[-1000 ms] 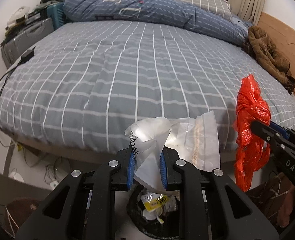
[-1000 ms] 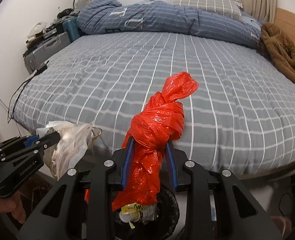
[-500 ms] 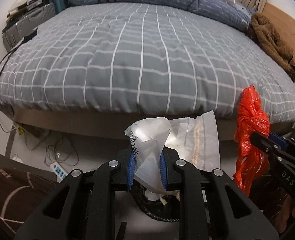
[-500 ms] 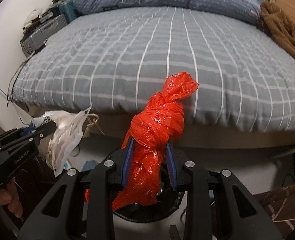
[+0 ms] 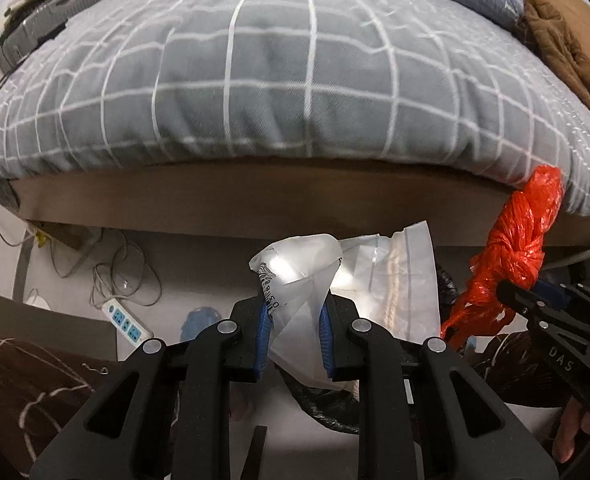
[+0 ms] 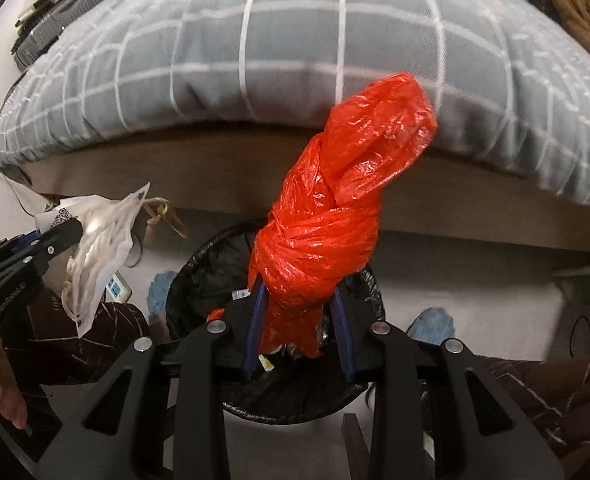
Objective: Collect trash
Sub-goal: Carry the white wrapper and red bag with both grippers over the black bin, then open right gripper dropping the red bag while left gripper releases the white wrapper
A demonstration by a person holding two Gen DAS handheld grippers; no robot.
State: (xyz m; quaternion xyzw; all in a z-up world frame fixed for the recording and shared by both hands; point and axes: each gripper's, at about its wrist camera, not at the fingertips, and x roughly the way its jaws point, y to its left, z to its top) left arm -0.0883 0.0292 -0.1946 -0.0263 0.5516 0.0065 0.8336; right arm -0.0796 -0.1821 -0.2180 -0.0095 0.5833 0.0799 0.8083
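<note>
Left wrist view, left to right. A white power strip (image 5: pixel 126 321) is seen lying on the floor (image 5: pixel 199 256) among loose cables, below the wooden bed frame (image 5: pixel 255 196). The bed (image 5: pixel 271 80) is covered by a grey quilt with a white grid. The left gripper (image 5: pixel 293 330) is held low in front of the bed; its jaws are closed on a clear plastic bag (image 5: pixel 311 280), crumpled, with printed black marks on one edge. A length of pale cord is visible inside the bag. The black liner of a bin (image 5: pixel 323 404) is partly visible directly beneath the bag. Further right, a knotted red bag (image 5: pixel 515 248) is seen held by the right gripper (image 5: pixel 527 300). A brown garment (image 5: pixel 563 44) lies on the far right of the bed.

Right wrist view, left to right. The left gripper (image 6: pixel 61 236) is seen at the left edge with the clear plastic bag (image 6: pixel 103 232) hanging from it, beside the bin and not over it. The bin (image 6: pixel 211 264) with its black liner stands on the floor, directly under the right gripper (image 6: pixel 299 330). The jaws of the right gripper are closed on the red bag (image 6: pixel 335 200), below its knot; the bag's tail hangs over the bin opening. Small bits of rubbish are visible inside the bin, too small to identify.
</note>
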